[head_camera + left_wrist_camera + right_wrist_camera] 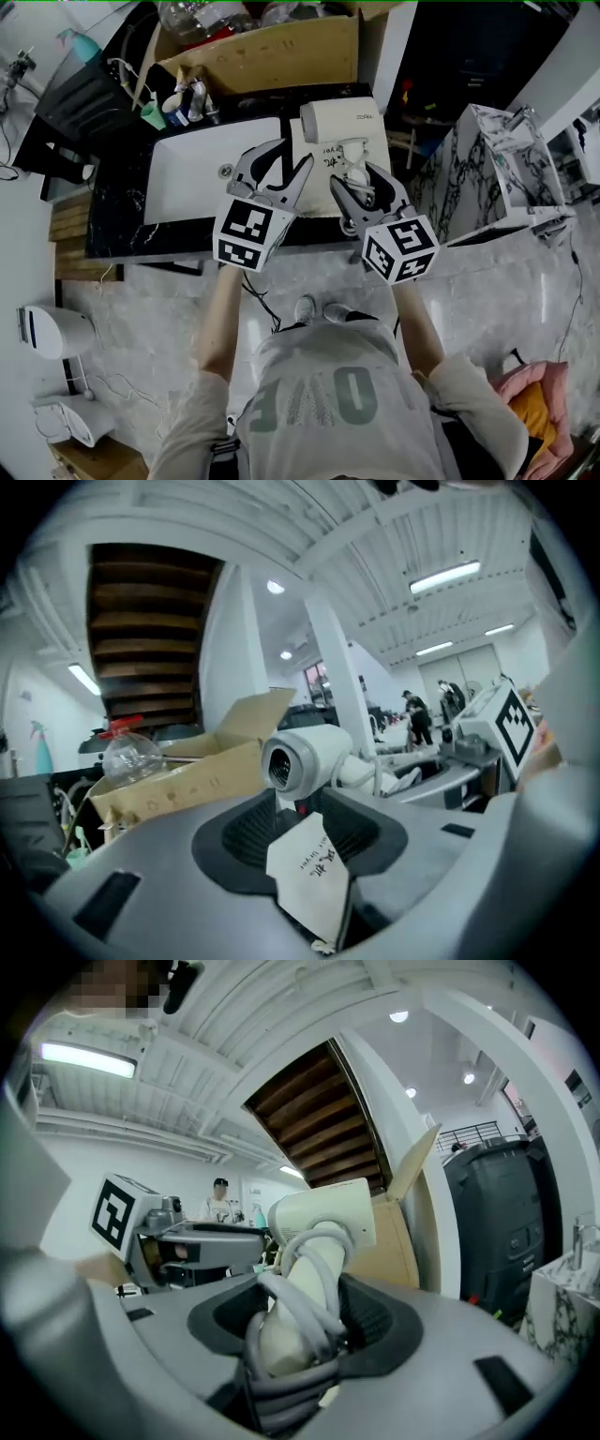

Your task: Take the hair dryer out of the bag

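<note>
A white hair dryer (337, 120) with its grey cord wound round the handle is held up over the sink counter. My right gripper (361, 183) is shut on that handle and cord (300, 1321); the dryer's head (323, 1218) rises above the jaws. In the left gripper view the dryer's nozzle (305, 755) faces the camera. A white paper bag (314, 169) with printed characters hangs between the two grippers. My left gripper (292, 155) is beside it with jaws parted. A corner of the bag (309, 874) lies loosely in the gap, and the pads are not pressing it.
Below the grippers are a white sink basin (187, 164) and a black counter (117, 220). A cardboard box (272, 52) and bottles (178, 108) stand at the back. A marble-patterned stand (487, 178) is at the right. White appliances (52, 328) sit on the floor at the left.
</note>
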`<state>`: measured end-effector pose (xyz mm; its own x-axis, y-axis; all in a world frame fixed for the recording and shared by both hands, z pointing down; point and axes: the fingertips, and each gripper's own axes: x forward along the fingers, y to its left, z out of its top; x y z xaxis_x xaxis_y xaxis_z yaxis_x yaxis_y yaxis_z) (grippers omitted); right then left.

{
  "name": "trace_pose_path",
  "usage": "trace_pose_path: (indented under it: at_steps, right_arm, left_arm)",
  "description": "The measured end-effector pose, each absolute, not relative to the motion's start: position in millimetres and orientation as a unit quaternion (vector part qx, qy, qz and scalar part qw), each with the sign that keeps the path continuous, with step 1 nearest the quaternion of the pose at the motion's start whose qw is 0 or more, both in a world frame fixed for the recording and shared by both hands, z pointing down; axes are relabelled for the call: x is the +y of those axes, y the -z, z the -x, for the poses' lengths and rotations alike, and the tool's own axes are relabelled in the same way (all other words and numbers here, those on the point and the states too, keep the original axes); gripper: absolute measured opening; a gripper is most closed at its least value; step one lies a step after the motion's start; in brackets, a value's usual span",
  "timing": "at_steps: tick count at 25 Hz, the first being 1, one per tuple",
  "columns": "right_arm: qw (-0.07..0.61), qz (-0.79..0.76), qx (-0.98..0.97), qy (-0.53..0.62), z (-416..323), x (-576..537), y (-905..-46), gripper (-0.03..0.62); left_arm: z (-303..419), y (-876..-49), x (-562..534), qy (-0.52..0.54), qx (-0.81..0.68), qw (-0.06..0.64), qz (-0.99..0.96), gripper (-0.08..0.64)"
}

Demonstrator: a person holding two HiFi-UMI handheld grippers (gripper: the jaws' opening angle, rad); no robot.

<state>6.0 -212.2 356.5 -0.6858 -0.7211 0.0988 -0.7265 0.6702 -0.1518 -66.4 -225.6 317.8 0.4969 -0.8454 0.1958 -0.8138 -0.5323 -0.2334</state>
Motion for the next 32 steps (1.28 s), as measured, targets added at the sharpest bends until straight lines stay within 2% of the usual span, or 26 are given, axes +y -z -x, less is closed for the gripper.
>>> trace_pose_path:
  at_steps: [3,6,8,12,21,32]
  right_arm:
    - [-0.006,-0.376,-0.924,-0.075,21,-220,-340,0.249]
    - [-0.03,-0.354,-0.933,-0.061,48,-221,-323,0.249]
    - [-0.043,-0.346,-0.936,-0.046,64,-221,-313,0.249]
    - [-0.06,-0.331,-0.941,-0.029,88,-210,-306,0.249]
    - [-0.04,-0.312,-0.948,-0.053,97,-180,-339,0.25]
    - [-0.03,-0.319,-0.945,-0.059,91,-184,-346,0.249]
  left_arm:
    - [105,-289,-218,0.074,0.552,0.05,0.829,0.153]
    - [146,-274,-202,0.021,0.626,0.067,0.776,0.096]
    - [168,-276,-189,-0.006,0.669,0.073,0.74,0.06]
    - [199,-291,-151,-0.044,0.739,0.057,0.67,0.048]
    - [246,-304,-107,-0.041,0.805,0.057,0.589,0.041]
    - [245,-313,-105,-0.036,0.806,0.049,0.588,0.041]
